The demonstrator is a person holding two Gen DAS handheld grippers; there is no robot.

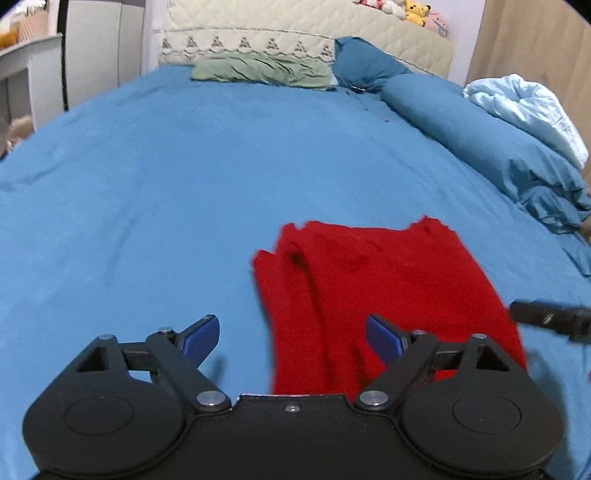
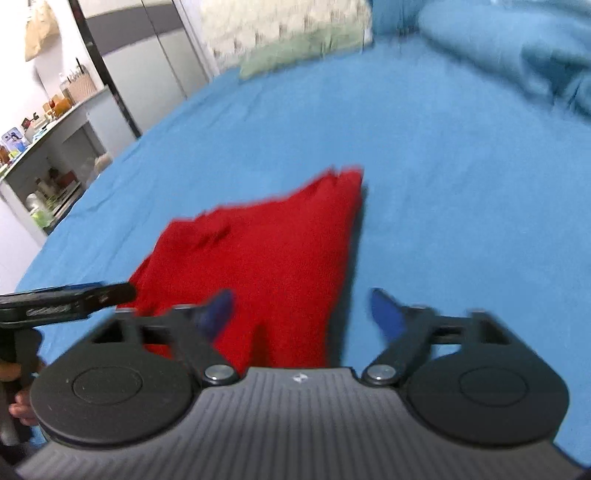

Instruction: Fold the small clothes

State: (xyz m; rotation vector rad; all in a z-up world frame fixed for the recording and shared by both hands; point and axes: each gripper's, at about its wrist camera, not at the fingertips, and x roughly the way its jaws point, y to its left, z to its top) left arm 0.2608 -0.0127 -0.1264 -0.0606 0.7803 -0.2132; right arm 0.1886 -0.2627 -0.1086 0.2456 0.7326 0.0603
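We find the left claw (image 1: 291, 341) released, its blue pads spread wide and holding nothing; the near left edge of the red knitted garment (image 1: 369, 295) lies directly between and just ahead of its fingers, with the right pad over the cloth and the left pad over bare sheet. The right claw (image 2: 301, 314) is likewise spread and empty, poised over the garment's near right portion; that view is blurred, so we cannot tell whether either claw touches the fabric. The garment lies flat on the blue bed sheet (image 1: 147, 184), its long axis running away from us, with a lengthwise crease and ragged far corners. We judge both claws about equally near, one at each near corner, so the coming move likely turns on gripping that near edge and carrying it toward the far edge.

Beyond the garment the sheet runs smooth. At the head lie a sage-green pillow (image 1: 262, 70), a blue bolster (image 1: 461, 125), a pale blue quilt (image 1: 528, 107) and a quilted cream headboard (image 1: 295, 33). A grey shelving unit (image 2: 55, 155) stands at the left.
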